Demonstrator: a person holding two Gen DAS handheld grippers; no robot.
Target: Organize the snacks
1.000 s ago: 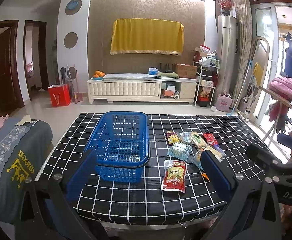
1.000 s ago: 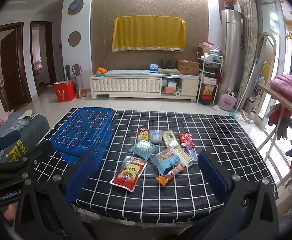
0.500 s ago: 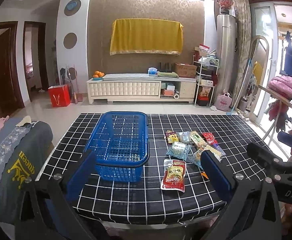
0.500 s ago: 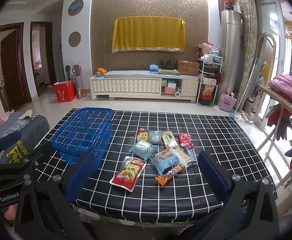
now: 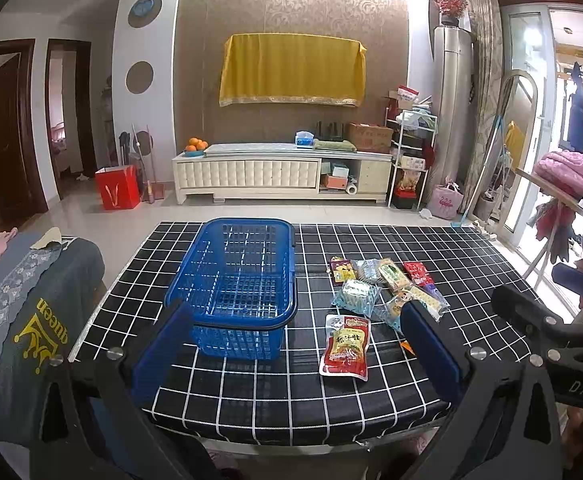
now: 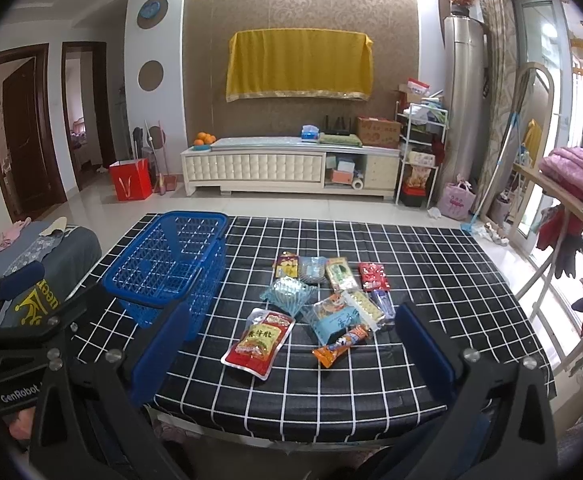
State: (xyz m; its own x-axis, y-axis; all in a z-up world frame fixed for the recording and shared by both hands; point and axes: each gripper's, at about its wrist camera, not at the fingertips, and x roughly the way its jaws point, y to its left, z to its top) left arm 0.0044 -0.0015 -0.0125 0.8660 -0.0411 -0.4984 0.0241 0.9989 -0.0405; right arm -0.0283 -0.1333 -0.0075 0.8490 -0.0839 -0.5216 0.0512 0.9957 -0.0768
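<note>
- Left wrist view: the left gripper point(image 5: 297, 354) is hovering at the near edge of the table point(image 5: 471, 248) with its blue fingers point(image 5: 159, 354) spread wide and nothing sitting between them.
- Same view: a blue basket point(image 5: 235, 284) is standing upright on the black checked cloth, left of centre, looking empty through its mesh.
- Same view: the snacks are lying in a loose cluster just to the right of the basket; nearest is a red pouch point(image 5: 345, 346) lying flat, apart from the basket wall.
- Same view: behind it a pale blue packet point(image 5: 356, 292) is lying, and further back a red packet point(image 5: 418, 273) is resting at the far right of the cluster.
- Same view: the right gripper's black frame point(image 5: 551, 332) is showing at the right edge.
- Right wrist view: the right gripper point(image 6: 291, 354) is hanging over the near table edge, its jaws likewise gaping wide and holding nothing.
- Same view: the basket point(image 6: 167, 264) is sitting to the left, and the snack cluster is lying straight ahead between the two fingers.
- Same view: the red pouch point(image 6: 260, 341) is lying nearest on the left, an orange stick packet point(image 6: 341, 345) is lying beside it to the right, and a light blue packet point(image 6: 333, 318) is touching the orange one's far end.
- Same view: the pale blue packet point(image 6: 289, 292) and the red packet point(image 6: 373, 276) are lying further back, well clear of both grippers.
</note>
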